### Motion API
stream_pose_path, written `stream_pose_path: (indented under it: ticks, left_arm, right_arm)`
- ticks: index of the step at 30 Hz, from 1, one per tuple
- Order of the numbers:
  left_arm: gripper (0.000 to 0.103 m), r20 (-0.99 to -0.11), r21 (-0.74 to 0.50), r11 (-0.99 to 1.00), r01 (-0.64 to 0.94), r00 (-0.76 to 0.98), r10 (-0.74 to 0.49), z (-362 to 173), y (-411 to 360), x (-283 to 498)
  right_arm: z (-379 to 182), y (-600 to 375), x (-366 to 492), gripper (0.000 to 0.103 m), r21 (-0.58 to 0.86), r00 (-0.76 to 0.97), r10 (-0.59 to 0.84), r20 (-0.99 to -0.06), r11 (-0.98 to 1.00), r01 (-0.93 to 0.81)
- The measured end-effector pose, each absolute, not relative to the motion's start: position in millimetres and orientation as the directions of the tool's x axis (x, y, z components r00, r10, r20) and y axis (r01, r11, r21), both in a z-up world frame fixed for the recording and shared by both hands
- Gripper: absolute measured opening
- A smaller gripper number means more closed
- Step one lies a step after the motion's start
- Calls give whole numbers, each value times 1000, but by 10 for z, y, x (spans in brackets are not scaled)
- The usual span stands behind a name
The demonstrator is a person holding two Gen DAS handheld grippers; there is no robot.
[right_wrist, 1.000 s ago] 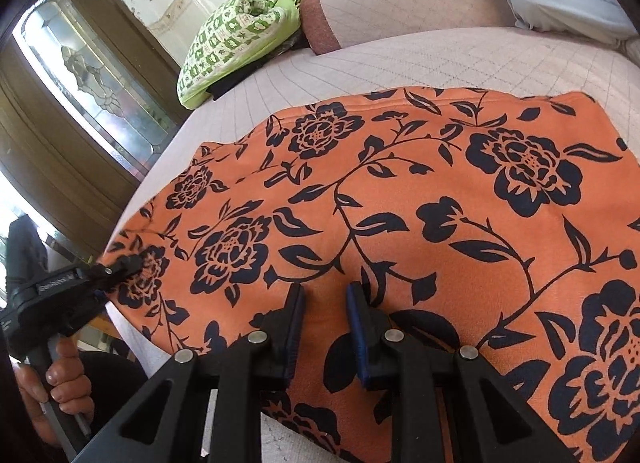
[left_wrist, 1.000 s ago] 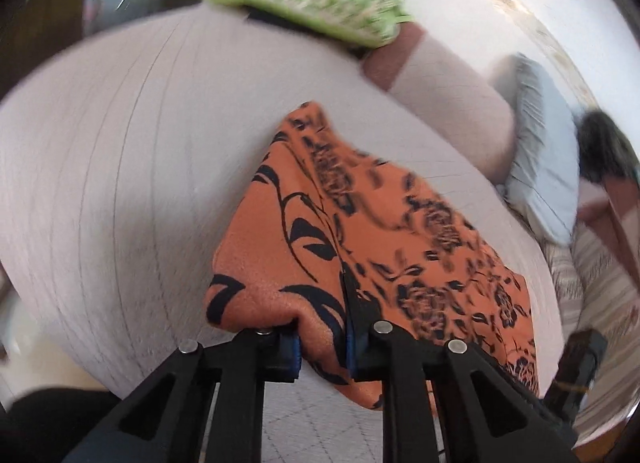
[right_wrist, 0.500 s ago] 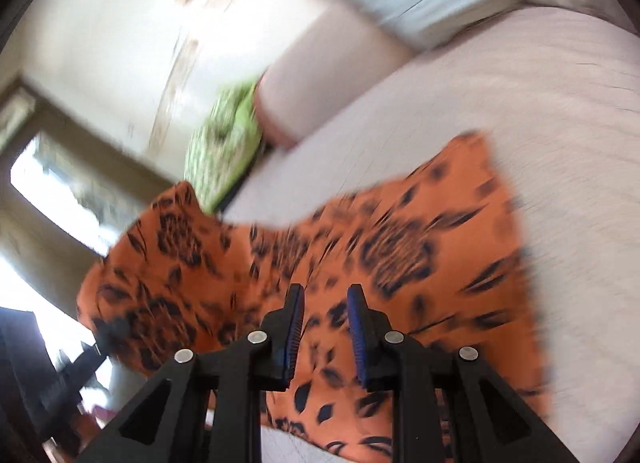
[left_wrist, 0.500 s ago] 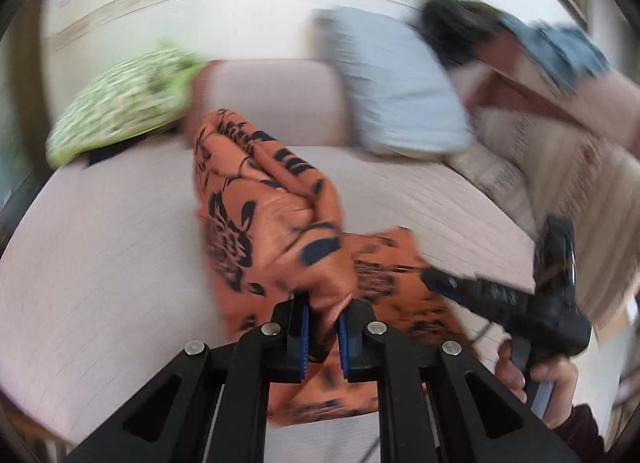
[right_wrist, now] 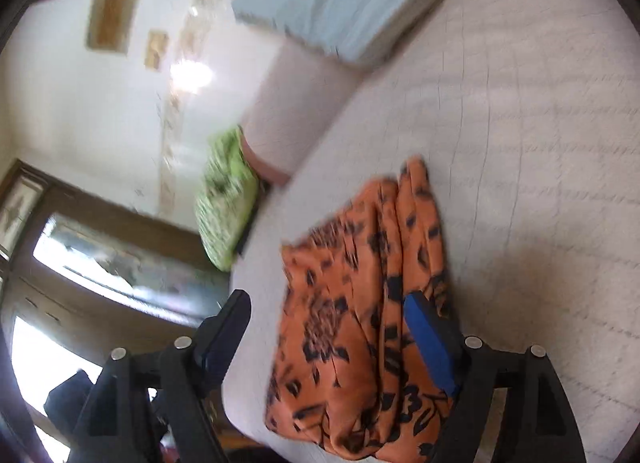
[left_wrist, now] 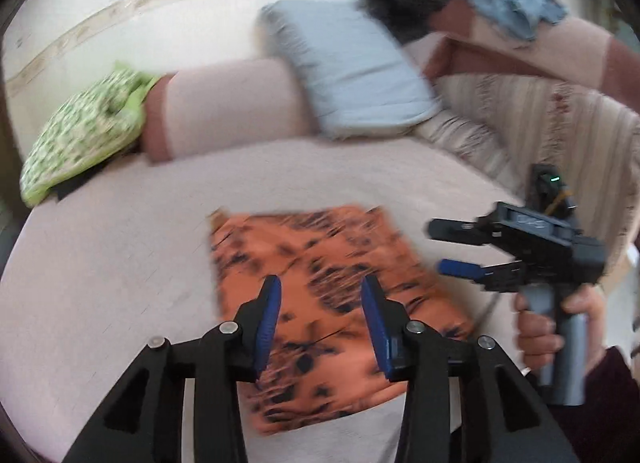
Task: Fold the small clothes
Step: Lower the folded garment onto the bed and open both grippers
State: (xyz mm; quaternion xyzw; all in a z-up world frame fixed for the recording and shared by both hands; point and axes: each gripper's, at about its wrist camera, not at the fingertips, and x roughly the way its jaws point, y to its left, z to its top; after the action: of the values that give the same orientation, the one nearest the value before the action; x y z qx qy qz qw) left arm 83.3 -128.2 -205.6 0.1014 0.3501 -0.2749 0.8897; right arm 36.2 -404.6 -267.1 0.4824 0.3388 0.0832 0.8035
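The orange floral cloth [left_wrist: 320,303] is lying folded on the pinkish quilted couch seat [left_wrist: 100,263], near the seat's front edge. In the left wrist view it is sitting as a rough rectangle whose long axis is running from about 11 o'clock down to 5 o'clock, its far short edge pointing toward the backrest cushion [left_wrist: 228,107] and its near corner reaching the seat edge. In the right wrist view the same cloth [right_wrist: 360,323] is showing lengthwise ridges along its right side, running from 1 o'clock down to 7 o'clock, and its near end is drooping over the seat edge. Motion blur is smearing the black flower print in both views.

The left gripper [left_wrist: 320,315] is hovering over the cloth's middle with its 2 blue-padded jaws spread apart and nothing between them. The right gripper [right_wrist: 328,327] is likewise standing wide apart, straddling the cloth; whether its pads are touching the fabric, I cannot tell. From the left wrist view the right gripper [left_wrist: 460,251] is sitting at 3 o'clock of the cloth, held by a hand [left_wrist: 560,323].

Beyond the cloth, a grey-blue pillow [left_wrist: 352,67] is leaning at 12 o'clock, and a green patterned cushion [left_wrist: 84,131] is resting at 10 o'clock.
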Motion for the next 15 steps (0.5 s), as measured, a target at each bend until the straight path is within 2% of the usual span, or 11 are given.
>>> stream_pose_path:
  ticks: [4,7,8,11,13,15]
  left_arm:
    - [43,-772,9,871,491,558,-306,-2476,-1124,1007]
    - [43,-822,1,884,467,504,-265,-2746,-1081,1069]
    - [43,-828,-13,888,460,493,-268,-2788,-1087,1058]
    - [43,-826,-16,886,464,493,-273,-2769,-1103,1038]
    - [43,-823,-15,880,474,495,-281,-2725,-1127,1004]
    - [43,-818,-28,875,483,493,-298,-2693,-1147,1018]
  right_arm:
    - [-2796,-3863,510,79,808,699,494,-517,551,208]
    - [-2902,-3760,602,72,771,663,480,-575,588,243]
    - [-2951,-3717,627,64,755,644,477,-598,604,254]
    - [-2953,-3533,709,25,674,601,436,-670,697,246]
    - [-2866,-3424,701,21,609,602,388,-698,763,215]
    - [-2762,-3426,651,19,608,640,373,-671,772,188]
